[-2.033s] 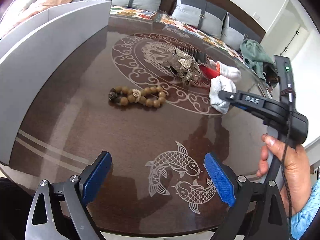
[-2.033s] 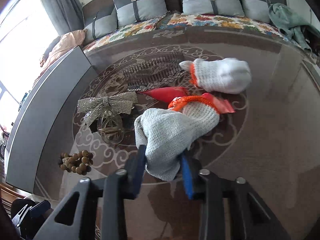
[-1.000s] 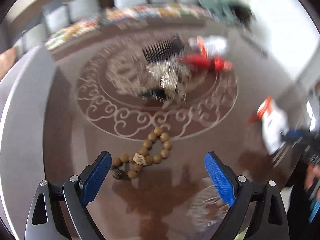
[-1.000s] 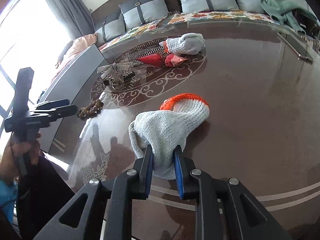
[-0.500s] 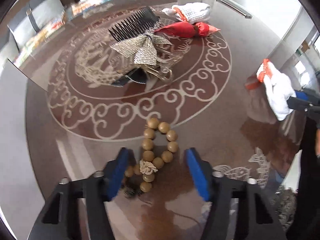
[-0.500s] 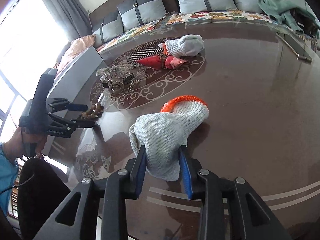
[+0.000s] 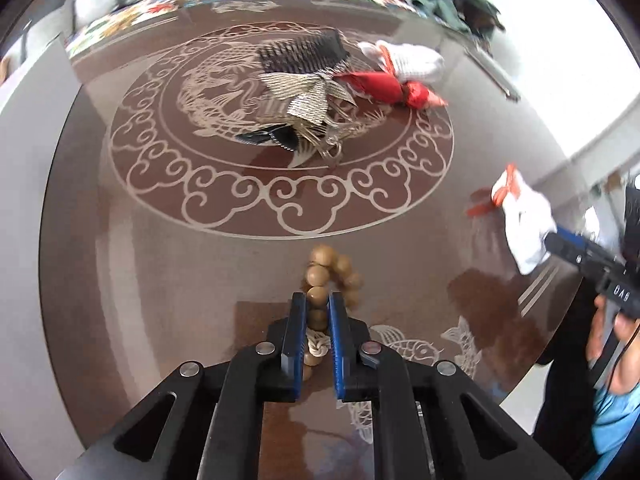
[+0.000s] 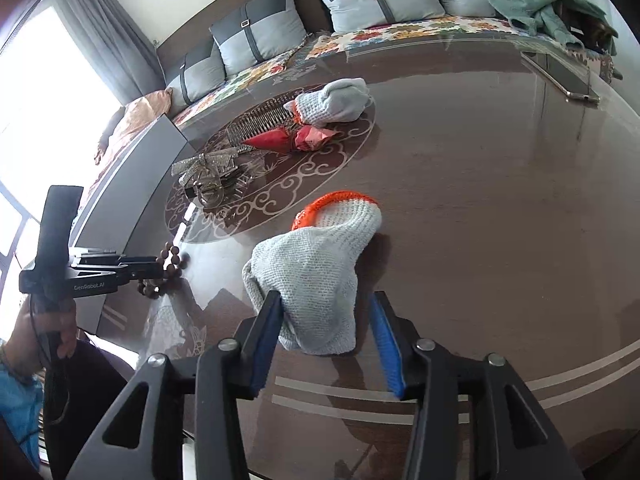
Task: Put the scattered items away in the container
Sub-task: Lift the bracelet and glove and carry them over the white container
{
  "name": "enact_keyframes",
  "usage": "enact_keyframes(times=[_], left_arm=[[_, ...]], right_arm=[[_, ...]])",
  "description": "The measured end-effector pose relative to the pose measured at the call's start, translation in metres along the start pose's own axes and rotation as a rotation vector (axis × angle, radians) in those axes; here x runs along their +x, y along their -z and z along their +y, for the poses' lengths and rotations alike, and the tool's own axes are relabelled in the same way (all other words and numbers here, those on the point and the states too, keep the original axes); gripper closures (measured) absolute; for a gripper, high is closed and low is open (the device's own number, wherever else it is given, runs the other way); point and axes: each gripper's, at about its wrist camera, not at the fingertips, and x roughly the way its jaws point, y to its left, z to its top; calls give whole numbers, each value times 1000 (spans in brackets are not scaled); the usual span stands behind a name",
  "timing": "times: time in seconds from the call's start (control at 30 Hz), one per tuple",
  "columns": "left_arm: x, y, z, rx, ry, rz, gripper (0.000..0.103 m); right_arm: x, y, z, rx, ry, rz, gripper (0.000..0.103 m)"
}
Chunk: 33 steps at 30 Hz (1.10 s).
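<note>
We pinch the bead bracelet with our left tool to lift it, while our right tool, just spreading, frees the knit glove on the table.

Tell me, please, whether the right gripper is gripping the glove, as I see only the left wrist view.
Observer: No. The right gripper has just been opening its jaws, and the glove sits loose between them.
Operator: Is the glove down on the table?
Observer: Yes, it lies on the table, with its orange cuff pointing away from the gripper.
Operator: What is the blurred bar at the far right edge?
Observer: It looks like a phone, lying flat near the table's edge.
</note>
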Motion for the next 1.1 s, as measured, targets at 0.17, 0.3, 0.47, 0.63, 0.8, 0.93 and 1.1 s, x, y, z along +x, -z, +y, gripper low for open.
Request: enact_keyframes(times=[0.17,0.3,0.47,0.63,0.8,0.93,1.1], left_arm=[[2,5,3,-27,20,-17,92],[1,6,-6,-13,24,-34,92],[-15,10,-10,51,38,-74,62],[-26,15,-21,196,-32,-70,32],[-4,14,-30,292,-80,7,32],[4,19,-36,346,-98,34,56],[1,19,-32,292,-110,38,81]], right_arm=[[-12,2,2,-14,2,-53,47],[-3,-7,19,-75,3,-46,43],[24,-4,41,-204,65,20,43],[30,-1,35,-220,60,49,61],[25,3,31,-215,53,45,66],[22,6,27,-203,44,42,66],[20,5,22,-178,18,37,65]])
